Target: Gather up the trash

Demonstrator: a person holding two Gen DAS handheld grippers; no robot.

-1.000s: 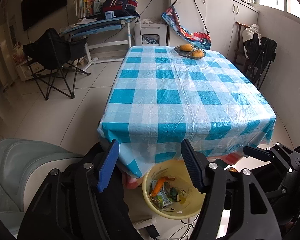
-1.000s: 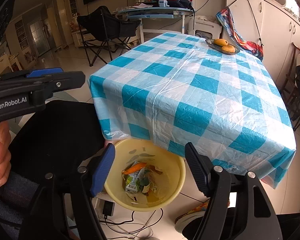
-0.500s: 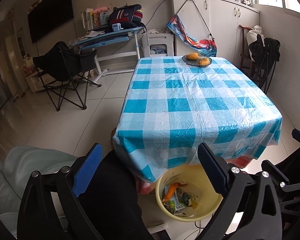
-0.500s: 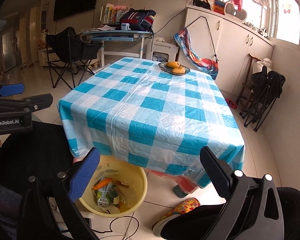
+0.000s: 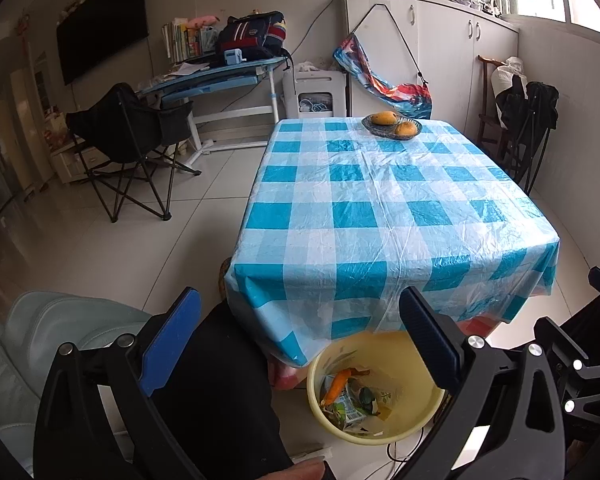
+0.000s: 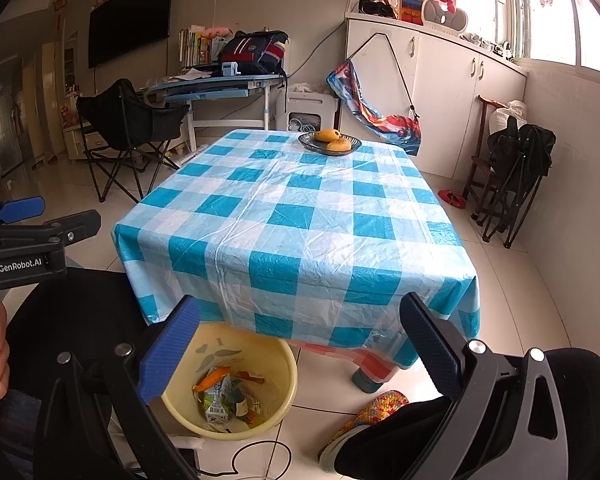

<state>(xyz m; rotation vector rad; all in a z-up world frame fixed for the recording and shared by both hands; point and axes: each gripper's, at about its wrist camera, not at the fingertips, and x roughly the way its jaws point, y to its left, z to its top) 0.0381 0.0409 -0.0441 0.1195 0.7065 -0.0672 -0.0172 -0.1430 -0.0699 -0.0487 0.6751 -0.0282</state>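
Note:
A yellow bin [image 5: 380, 438] [image 6: 286, 364] stands on the floor under the near edge of the table. In it lie a crushed drink carton, an orange wrapper and other trash [image 5: 346, 400] [image 6: 220, 396]. My left gripper [image 5: 298, 300] hovers above and before the bin, its jaws opening wide with nothing between them. My right gripper [image 6: 300, 304] is open just as wide and empty, and also points down past the table edge. In the right wrist view one blue pad [image 6: 20, 209] of the left gripper shows at the far left, with a person's hand below it.
The table [image 5: 380, 208] [image 6: 300, 220] has a blue checked plastic cloth and a bowl of fruit [image 5: 392, 124] [image 6: 330, 142] at its far end. A black folding chair [image 5: 128, 136] stands at the left. A slipper [image 6: 376, 404] and a cable [image 6: 260, 456] lie by the bin.
Both grippers' jaws spread much wider. Both views lifted away from the bin, which now sits lower in each frame; the right gripper rose and tilted up the most.

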